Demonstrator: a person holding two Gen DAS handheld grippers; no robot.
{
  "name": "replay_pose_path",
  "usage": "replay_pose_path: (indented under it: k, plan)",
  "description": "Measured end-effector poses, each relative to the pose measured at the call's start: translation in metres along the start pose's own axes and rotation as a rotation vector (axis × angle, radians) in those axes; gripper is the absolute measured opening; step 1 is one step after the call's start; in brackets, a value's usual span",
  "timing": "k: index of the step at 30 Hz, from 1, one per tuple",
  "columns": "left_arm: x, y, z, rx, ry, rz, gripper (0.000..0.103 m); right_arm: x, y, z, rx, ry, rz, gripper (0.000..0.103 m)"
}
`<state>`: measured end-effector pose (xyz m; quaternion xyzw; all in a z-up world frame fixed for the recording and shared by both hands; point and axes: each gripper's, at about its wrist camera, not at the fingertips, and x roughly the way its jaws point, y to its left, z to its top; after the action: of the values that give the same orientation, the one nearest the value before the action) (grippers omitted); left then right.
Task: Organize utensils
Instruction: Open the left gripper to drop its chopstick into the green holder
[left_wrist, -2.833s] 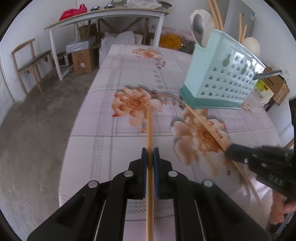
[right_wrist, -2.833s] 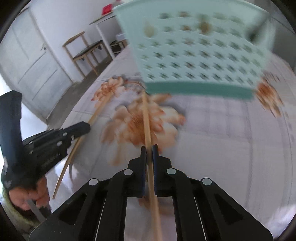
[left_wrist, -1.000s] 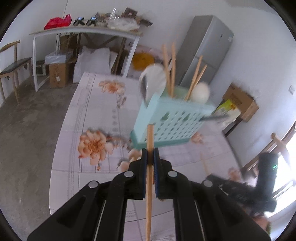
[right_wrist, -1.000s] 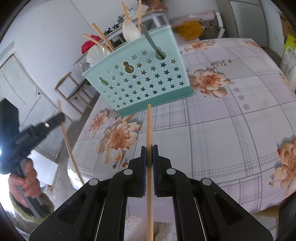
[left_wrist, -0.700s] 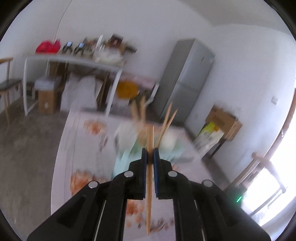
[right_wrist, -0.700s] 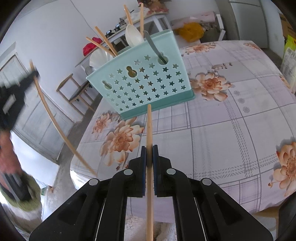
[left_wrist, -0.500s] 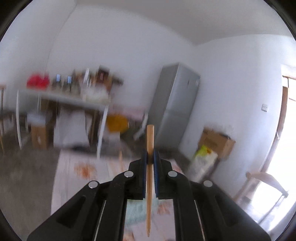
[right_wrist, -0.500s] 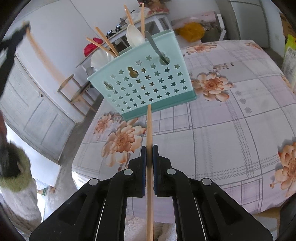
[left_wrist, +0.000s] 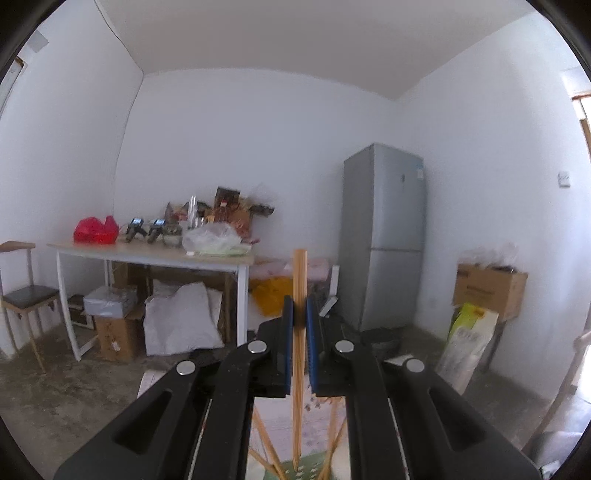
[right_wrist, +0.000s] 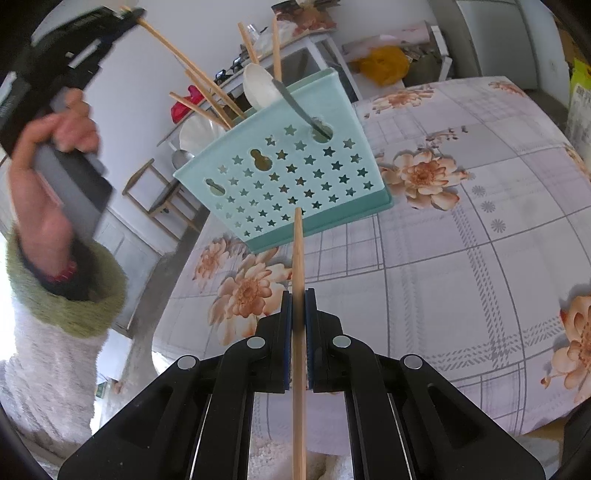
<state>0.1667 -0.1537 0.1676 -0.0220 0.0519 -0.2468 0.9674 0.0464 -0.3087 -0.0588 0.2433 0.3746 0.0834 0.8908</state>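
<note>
Chopsticks are pinched in both grippers. Our left gripper (left_wrist: 299, 314) points level into the room, its blue pads pressed together on an upright chopstick (left_wrist: 298, 332) whose lower tip hangs just over the pale green rim of the utensil basket (left_wrist: 306, 470) at the bottom edge of the left wrist view; other sticks (left_wrist: 266, 446) fan out of that rim on both sides of it. Beyond lie open floor, a white side table (left_wrist: 155, 258) and a grey fridge (left_wrist: 384, 240), all well apart from us.

From the right wrist view we see the left hand (right_wrist: 48, 177) raised high at the left, beside the basket's (right_wrist: 291, 177) top, and the long stick (right_wrist: 177, 55) it holds slants down toward the basket's left compartment; we cannot quite tell whether its tip is inside or only above the rim, since the hand is blurred. A white spoon (right_wrist: 258, 88), a metal utensil (right_wrist: 299, 107) and more sticks stand in the basket.

Our right gripper (right_wrist: 298, 295) tilts down toward the flowered table (right_wrist: 461, 258), pads clamped on a second chopstick (right_wrist: 298, 266) whose far tip overlaps the basket's lower front wall. The basket stands near the table's left edge. To its right the cloth lies bare to the far and right edges, with wide room there.
</note>
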Motion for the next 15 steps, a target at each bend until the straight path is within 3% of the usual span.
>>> replay_pose_path:
  k: [8, 10, 12, 15]
  plan:
    - [0.010, 0.013, -0.042, -0.044, 0.137, -0.005, 0.007, -0.002, -0.004, 0.001, 0.003, -0.002, 0.001, 0.005]
    - [0.007, 0.015, -0.046, -0.045, 0.160, -0.009, 0.017, -0.004, -0.003, 0.002, 0.000, -0.006, -0.001, 0.005]
    - [0.000, 0.018, -0.050, -0.048, 0.182, -0.027, 0.034, -0.007, -0.001, 0.004, -0.007, -0.012, -0.006, 0.005]
    - [-0.015, 0.019, -0.053, -0.041, 0.190, -0.036, 0.049, -0.012, 0.003, 0.006, -0.019, -0.024, -0.011, 0.005]
